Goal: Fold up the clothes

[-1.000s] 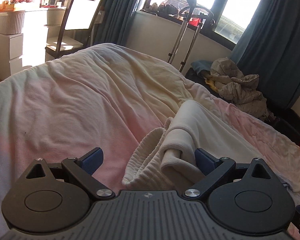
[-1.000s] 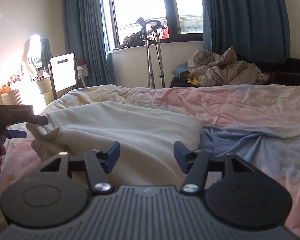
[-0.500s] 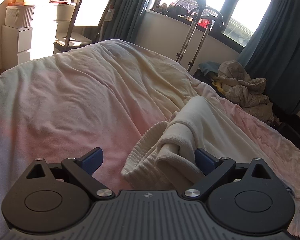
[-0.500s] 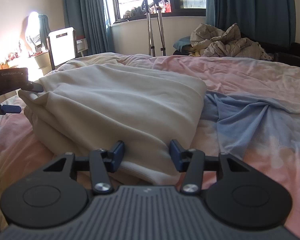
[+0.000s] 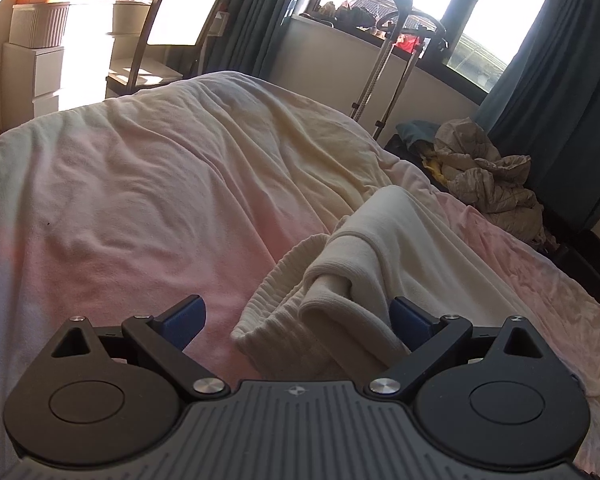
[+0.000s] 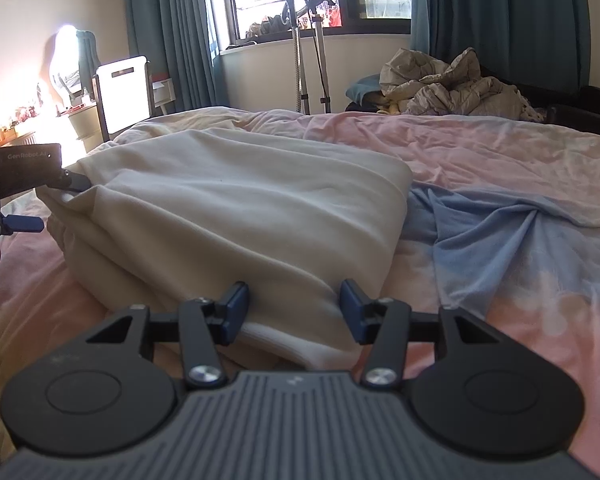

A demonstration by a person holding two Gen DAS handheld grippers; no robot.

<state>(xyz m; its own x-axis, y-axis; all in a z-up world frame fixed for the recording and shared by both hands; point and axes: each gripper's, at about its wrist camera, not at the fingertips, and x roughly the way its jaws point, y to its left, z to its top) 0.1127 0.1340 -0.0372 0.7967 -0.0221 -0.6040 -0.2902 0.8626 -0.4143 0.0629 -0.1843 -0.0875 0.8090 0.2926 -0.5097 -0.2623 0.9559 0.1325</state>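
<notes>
A cream knit garment point(image 6: 236, 216) lies folded on the bed. In the left wrist view its ribbed corner point(image 5: 340, 300) bunches between the fingers of my left gripper point(image 5: 296, 316), which is wide open around it. My right gripper point(image 6: 294, 310) is open, its blue pads on either side of the garment's near edge. The left gripper also shows in the right wrist view point(image 6: 40, 184) at the garment's far left corner. A light blue garment point(image 6: 480, 232) lies spread to the right of the cream one.
The bed has a pink and cream cover point(image 5: 140, 184). A pile of crumpled beige fabric point(image 6: 448, 84) sits beyond the bed. Metal crutches point(image 6: 312, 56) lean under the window. A white chair point(image 5: 180, 12) and white drawers point(image 5: 48, 64) stand at the left.
The right gripper dropped and moved forward until its pads straddle the cream garment's near edge. The left gripper stayed open at the ribbed corner, shifting slightly.
</notes>
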